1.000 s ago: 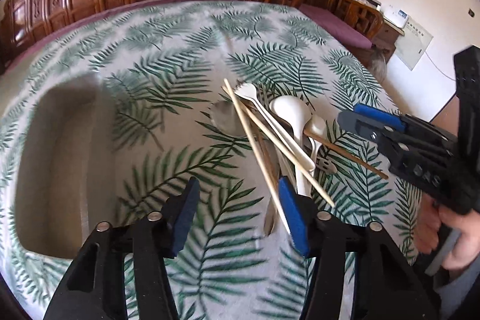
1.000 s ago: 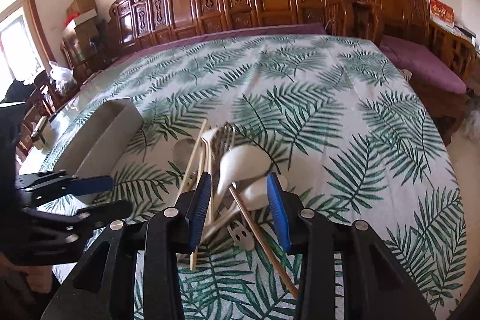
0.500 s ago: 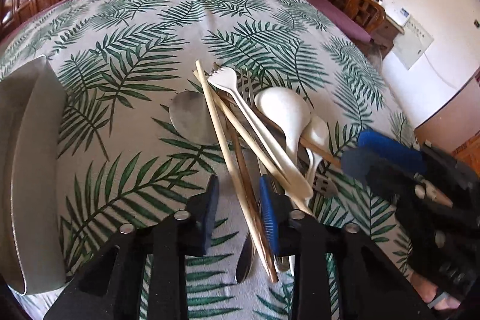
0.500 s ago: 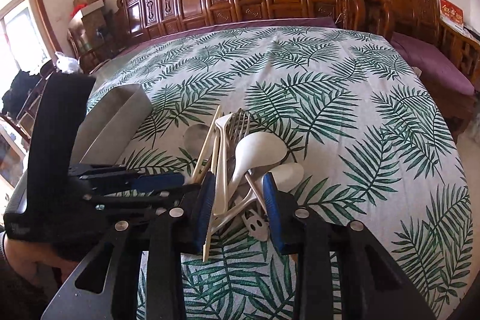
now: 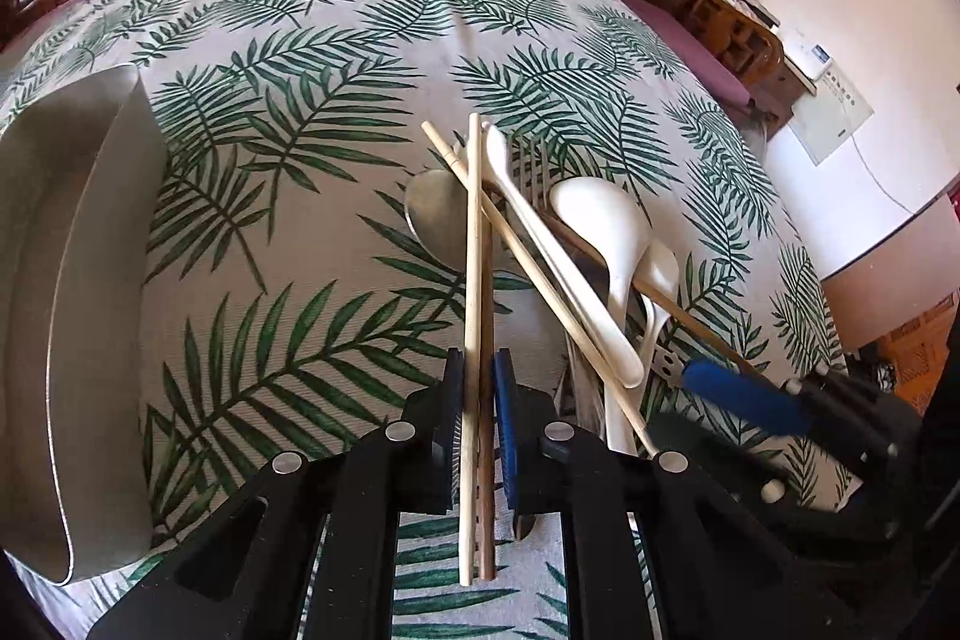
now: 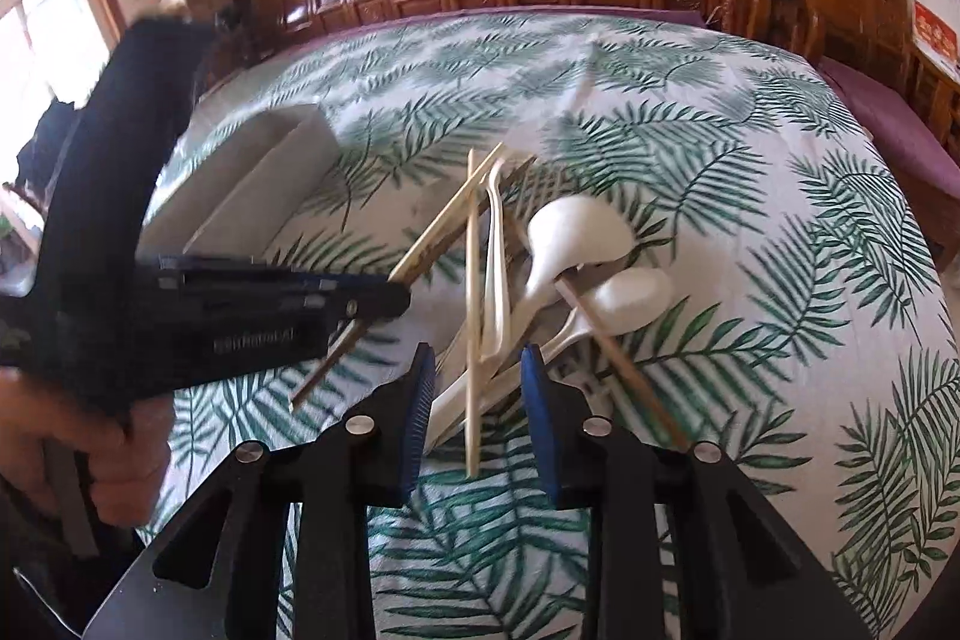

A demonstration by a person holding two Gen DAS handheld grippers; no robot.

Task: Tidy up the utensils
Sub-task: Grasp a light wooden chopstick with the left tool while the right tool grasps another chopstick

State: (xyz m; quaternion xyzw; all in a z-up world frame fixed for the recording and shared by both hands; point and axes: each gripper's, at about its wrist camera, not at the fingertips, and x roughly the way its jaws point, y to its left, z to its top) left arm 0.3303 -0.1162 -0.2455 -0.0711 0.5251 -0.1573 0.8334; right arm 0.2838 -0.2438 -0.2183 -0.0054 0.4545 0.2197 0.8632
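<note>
The left gripper is clamped on two chopsticks, one pale, one dark. The right gripper stands parted over two white spoons; its neighbour's lettering is blurred beyond reading.

Right tool open over the utensil pile mid-counter; left tool clamps two chopsticks, lifted at a slant; grey tray toward the counter's left edge; leaf-print cloth covers the counter.
</note>
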